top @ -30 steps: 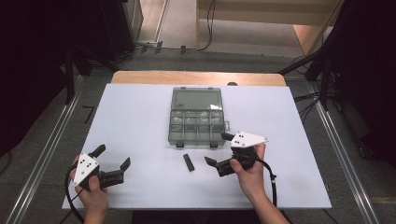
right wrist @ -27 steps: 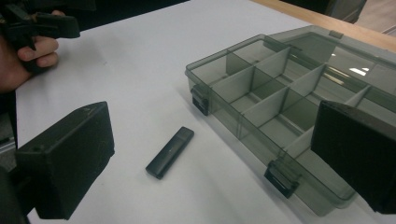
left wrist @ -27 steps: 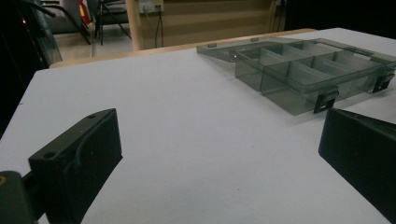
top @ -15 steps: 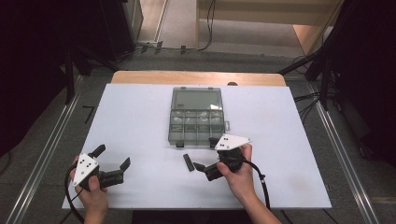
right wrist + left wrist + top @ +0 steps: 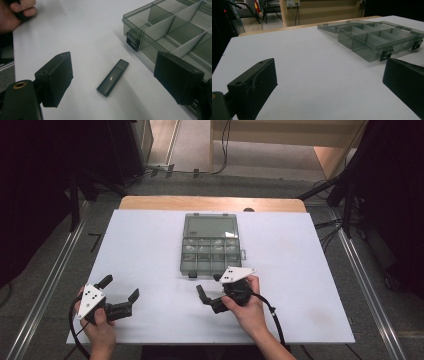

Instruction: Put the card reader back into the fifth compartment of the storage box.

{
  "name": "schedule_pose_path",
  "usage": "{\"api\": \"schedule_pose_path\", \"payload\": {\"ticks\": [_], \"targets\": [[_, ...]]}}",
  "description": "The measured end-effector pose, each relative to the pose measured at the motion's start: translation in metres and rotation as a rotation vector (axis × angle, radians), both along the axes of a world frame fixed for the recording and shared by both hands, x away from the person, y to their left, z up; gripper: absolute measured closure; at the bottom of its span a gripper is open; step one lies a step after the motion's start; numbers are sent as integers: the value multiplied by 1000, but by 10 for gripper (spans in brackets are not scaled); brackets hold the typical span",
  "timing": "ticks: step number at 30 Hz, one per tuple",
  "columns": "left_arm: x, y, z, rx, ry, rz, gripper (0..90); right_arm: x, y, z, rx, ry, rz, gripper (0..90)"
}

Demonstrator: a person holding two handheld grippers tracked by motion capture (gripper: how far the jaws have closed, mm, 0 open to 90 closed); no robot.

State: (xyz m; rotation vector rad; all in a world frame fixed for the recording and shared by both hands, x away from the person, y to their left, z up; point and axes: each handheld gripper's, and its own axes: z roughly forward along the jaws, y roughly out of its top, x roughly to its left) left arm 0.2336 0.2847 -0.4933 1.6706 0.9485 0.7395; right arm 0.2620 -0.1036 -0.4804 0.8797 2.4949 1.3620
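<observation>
A small black stick [image 5: 113, 77] lies flat on the white table [image 5: 150, 245], just in front of an open smoky-clear compartment box [image 5: 210, 251]. My right gripper [image 5: 117, 76] is open and low over the table, one jaw on either side of the stick without touching it. In the high view the right gripper [image 5: 210, 299] points left, with the stick [image 5: 201, 292] at its tips. My left gripper [image 5: 120, 288] rests open at the table's front left with nothing between its jaws. Its own view shows the left gripper [image 5: 329, 82] facing the box [image 5: 374, 37].
The box lid [image 5: 210, 226] lies folded back flat toward the far edge. A latch [image 5: 132, 41] juts from the box's front wall near the stick. The person's left hand [image 5: 15, 12] shows far off in the right gripper view. Metal rails [image 5: 50, 285] flank the table.
My right gripper has moved left across the table to the stick, and its jaws now straddle it. The left gripper has stayed put.
</observation>
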Motion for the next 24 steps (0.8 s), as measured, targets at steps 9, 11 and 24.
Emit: {"api": "schedule_pose_path", "payload": {"ticks": [9, 11, 24], "targets": [[0, 0, 0, -2, 1, 2, 0, 4, 10, -10, -40, 48, -22, 322], [0, 0, 0, -1, 0, 1, 0, 6, 13, -13, -44, 67, -20, 391], [0, 1, 0, -2, 2, 2, 0, 11, 21, -23, -106, 134, -32, 529]]}}
